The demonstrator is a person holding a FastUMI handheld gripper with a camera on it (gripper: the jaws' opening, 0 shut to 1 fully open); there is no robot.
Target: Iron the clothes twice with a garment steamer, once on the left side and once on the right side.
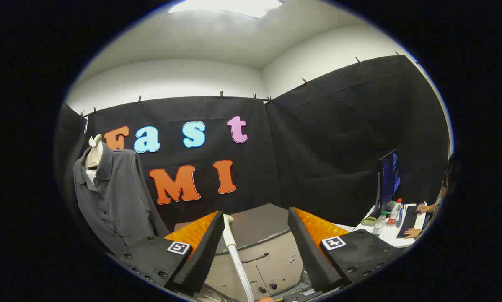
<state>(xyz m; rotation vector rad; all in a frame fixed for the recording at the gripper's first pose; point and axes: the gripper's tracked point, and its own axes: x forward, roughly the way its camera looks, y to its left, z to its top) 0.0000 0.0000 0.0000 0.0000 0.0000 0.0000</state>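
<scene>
Grey fabric marks the goal: a dark grey button-front shirt (112, 197) hangs on a pale mannequin form (94, 151), well off to the left of the tool (255, 235) and beyond its left finger. The tool's two black wedge-shaped fingers (203, 251) stand wide apart, released, pressing on nothing. Between them, closer to the left finger, rises the white handle and ribbed white hose of the garment steamer (233, 251); neither finger touches it as far as I can tell. Behind it sits a grey boxy machine with drawer-like panels (259, 247), flanked by a quilted orange cloth (318, 226).

By my reading the task stands at its very start: the steamer is not yet grasped and the shirt is untouched. The next move calls for easing the tool forward and slightly left so the handle sits squarely between the fingers, then closing on it firmly, minding the trailing hose. Only then can it swing left to the shirt.

Far right, a person (439, 197) works at a white tabletop (387, 235) with a dark monitor (388, 178) and bottles (380, 222).
</scene>
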